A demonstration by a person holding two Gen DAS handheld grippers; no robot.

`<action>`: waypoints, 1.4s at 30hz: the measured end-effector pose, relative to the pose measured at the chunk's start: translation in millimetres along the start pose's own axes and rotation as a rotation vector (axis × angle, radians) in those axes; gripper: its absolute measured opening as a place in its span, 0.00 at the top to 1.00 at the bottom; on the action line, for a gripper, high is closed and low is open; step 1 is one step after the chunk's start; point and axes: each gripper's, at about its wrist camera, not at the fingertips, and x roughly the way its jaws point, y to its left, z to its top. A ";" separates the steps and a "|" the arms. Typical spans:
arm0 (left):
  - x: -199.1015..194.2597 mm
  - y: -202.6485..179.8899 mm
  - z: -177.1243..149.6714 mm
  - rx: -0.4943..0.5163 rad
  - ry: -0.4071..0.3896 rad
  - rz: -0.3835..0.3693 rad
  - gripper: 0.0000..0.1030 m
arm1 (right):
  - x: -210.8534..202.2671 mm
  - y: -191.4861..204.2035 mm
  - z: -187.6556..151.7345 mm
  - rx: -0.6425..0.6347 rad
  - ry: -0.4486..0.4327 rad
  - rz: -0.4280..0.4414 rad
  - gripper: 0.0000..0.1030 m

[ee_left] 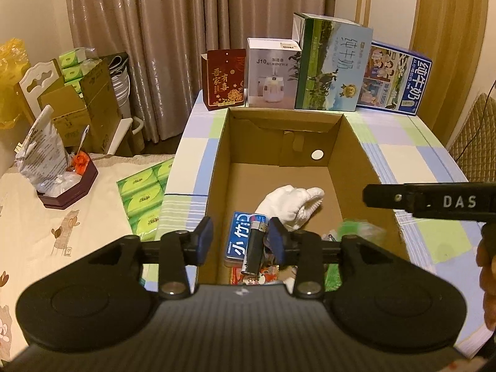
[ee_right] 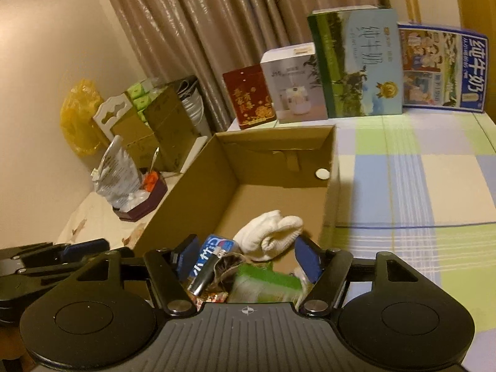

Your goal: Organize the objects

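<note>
An open cardboard box [ee_left: 356, 152] [ee_right: 198, 173] stands on the checked tablecloth. Inside lie a white glove [ee_left: 291, 204] [ee_right: 269, 232], a blue tin [ee_left: 243, 238] [ee_right: 210, 254], a black lighter [ee_left: 254, 249] [ee_right: 206, 274], a green-topped packet [ee_right: 266, 282] and small snack packets. My left gripper [ee_left: 241, 240] is open above the near end of the box, over the tin and lighter. My right gripper [ee_right: 248, 255] is open and empty, over the green packet; its body [ee_left: 434, 201] shows at the right of the left wrist view.
Four cartons stand along the table's far edge: a red box [ee_left: 224, 79], a humidifier box [ee_left: 272, 74] and two milk cartons [ee_left: 333, 65] [ee_left: 393, 80]. To the left, a lower table holds green tissue packs [ee_left: 144, 192], a dark tray [ee_left: 69, 186] and a foil bag.
</note>
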 end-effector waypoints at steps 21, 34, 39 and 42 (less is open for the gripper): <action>-67.3 -14.0 -29.0 -0.028 -0.050 0.024 0.01 | -88.4 -2.9 -51.0 0.004 -0.006 -0.088 0.02; -113.1 -40.4 -52.7 -0.012 -0.063 0.009 0.01 | -138.6 -3.2 -76.2 -0.025 0.010 -0.168 0.02; -122.7 -48.7 -58.7 -0.031 -0.043 0.007 0.01 | -151.8 -3.3 -84.9 -0.028 0.016 -0.171 0.02; -127.6 -52.4 -60.0 -0.038 -0.040 0.014 0.01 | -158.1 -5.2 -86.9 -0.025 0.011 -0.181 0.02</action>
